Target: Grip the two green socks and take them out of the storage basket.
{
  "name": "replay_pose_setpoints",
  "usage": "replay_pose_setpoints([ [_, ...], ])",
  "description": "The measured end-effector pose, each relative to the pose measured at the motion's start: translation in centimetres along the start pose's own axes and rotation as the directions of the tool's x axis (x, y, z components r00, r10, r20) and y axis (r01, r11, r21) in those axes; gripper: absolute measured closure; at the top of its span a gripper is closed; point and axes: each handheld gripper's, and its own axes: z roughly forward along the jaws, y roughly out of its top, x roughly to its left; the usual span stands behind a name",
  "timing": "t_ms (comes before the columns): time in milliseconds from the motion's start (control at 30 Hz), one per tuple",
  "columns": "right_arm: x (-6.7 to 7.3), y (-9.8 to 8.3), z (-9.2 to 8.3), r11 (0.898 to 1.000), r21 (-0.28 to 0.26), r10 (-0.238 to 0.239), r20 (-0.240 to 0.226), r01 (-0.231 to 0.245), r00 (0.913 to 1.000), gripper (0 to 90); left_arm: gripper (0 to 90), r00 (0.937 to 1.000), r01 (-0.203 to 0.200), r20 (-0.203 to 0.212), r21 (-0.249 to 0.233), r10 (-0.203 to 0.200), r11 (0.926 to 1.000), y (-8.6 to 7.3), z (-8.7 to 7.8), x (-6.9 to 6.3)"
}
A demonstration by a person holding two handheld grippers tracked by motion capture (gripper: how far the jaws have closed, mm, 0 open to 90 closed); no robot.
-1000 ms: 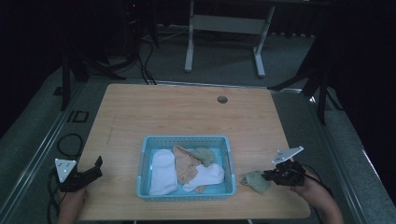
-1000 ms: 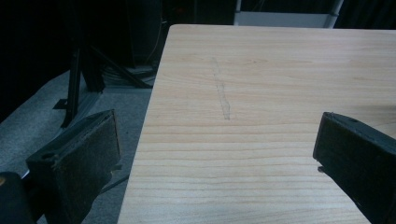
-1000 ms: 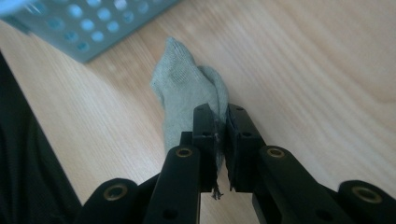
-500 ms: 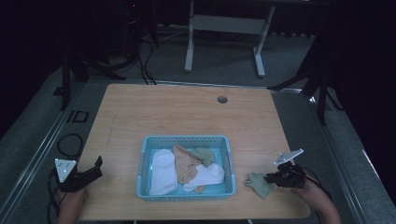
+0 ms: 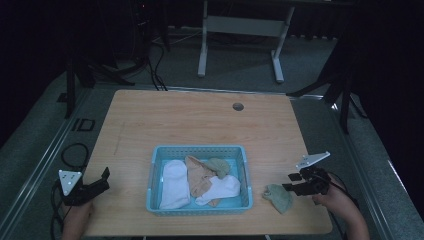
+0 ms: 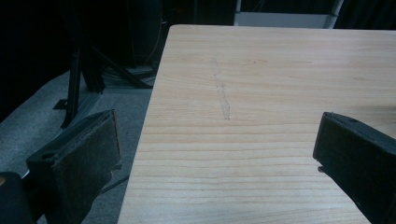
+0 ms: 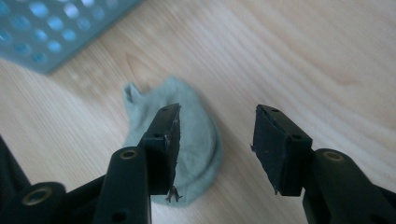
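A small grey-green sock point(image 5: 278, 197) lies crumpled on the wooden table point(image 5: 200, 120), just right of the blue basket point(image 5: 154, 172). My right gripper point(image 5: 291, 182) hovers at the sock's right side; its jaws have just been opening, and nothing is pinched between them. In the right gripper view the sock point(image 7: 196, 140) lies flat under and beyond the left jaw, and the right gripper point(image 7: 215, 133) stands open. My left gripper point(image 5: 102, 181) rests at the table's front left corner. Its jaws in the left gripper view point(image 6: 215, 140) are wide apart over bare wood.
The basket holds a white sock point(image 5: 174, 182), a tan cloth point(image 5: 199, 175), another white sock point(image 5: 220, 189) and a grey-green sock point(image 5: 219, 166). A round cable hole point(image 5: 238, 106) sits near the table's far edge. A white desk frame point(image 5: 240, 30) stands behind the table.
The right gripper lowered the grey-green sock onto the table beside the basket and let go of it; its jaws now stand apart. The left gripper has not moved.
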Motion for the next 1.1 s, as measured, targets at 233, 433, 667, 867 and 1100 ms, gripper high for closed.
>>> replay_pose_setpoints([
  [233, 0.5, 2.3, -1.0, 0.999, -0.026, -0.018, 0.004, 0.018, 0.9998, 47.9, 0.4, 1.0000, -0.001, -0.002, 0.000, 0.001, 1.0000, 0.0, 0.0, 0.0],
  [433, 1.2, 4.4, -1.5, 0.998, -0.028, -0.060, 0.002, 0.060, 0.9982, 44.4, 0.4, 1.0000, -0.001, -0.001, 0.002, 0.001, 1.0000, 0.0, 0.0, 0.0],
  [667, 1.8, 6.6, -1.6, 0.997, -0.040, -0.068, -0.019, 0.067, 0.9975, 43.3, 0.4, 1.0000, -0.001, -0.003, 0.003, 0.001, 1.0000, 0.0, 0.0, 0.0],
  [867, 2.7, 8.3, -1.3, 0.993, -0.050, -0.107, -0.025, 0.105, 0.9940, 41.7, 0.4, 1.0000, -0.002, 0.000, 0.002, 0.002, 1.0000, 0.0, 0.0, 0.0],
  [1100, 3.9, 10.3, -0.6, 0.988, -0.053, -0.150, -0.033, 0.148, 0.9881, 41.8, 0.4, 1.0000, -0.002, 0.002, 0.002, 0.002, 1.0000, 0.0, 0.0, 0.0],
])
